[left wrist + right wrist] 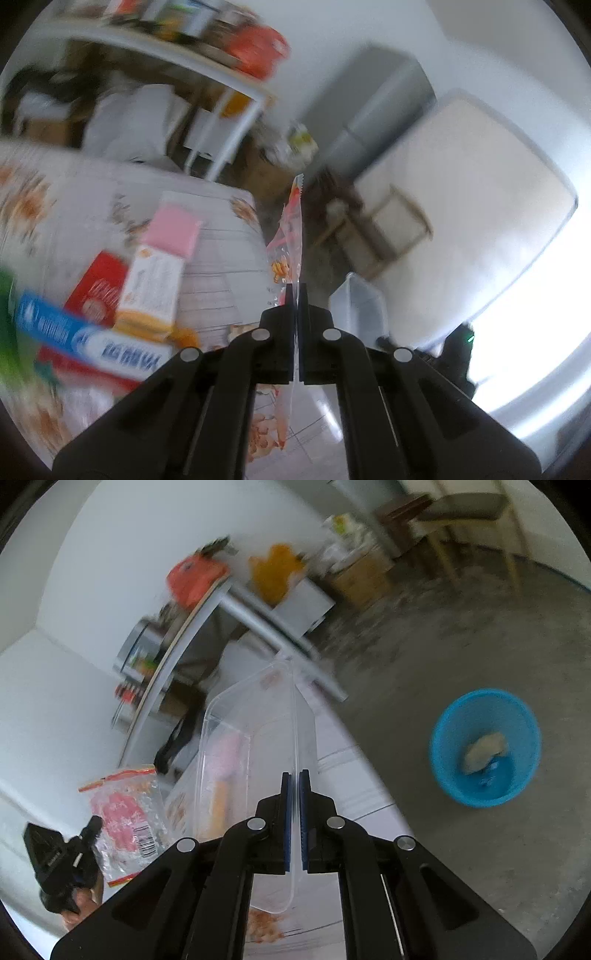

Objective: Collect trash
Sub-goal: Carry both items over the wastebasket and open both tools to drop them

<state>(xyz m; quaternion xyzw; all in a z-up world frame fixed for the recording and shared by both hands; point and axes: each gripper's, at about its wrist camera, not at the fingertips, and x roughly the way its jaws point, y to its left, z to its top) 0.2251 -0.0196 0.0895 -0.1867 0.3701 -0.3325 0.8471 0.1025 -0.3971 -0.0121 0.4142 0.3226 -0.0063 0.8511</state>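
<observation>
Below you, the table under its floral-print cloth (207, 236) carries a blue toothpaste box (85, 332) and other cartons. On the grey floor sits the round blue plastic basket (484, 746). Your right gripper (294, 775) pinches the rim of a clear plastic tray (255, 720). Your left gripper (296, 295) clamps a red-and-clear snack wrapper (291, 229), held upright beyond the table's edge.

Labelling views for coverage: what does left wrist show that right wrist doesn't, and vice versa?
Left wrist only: boxes on the table, a pink box, a blue box, a red box.
Right wrist only: a blue bin on the floor, something pale inside it.
Both: left gripper shut on a wrapper, clear tray pinched in right gripper, floral table.
</observation>
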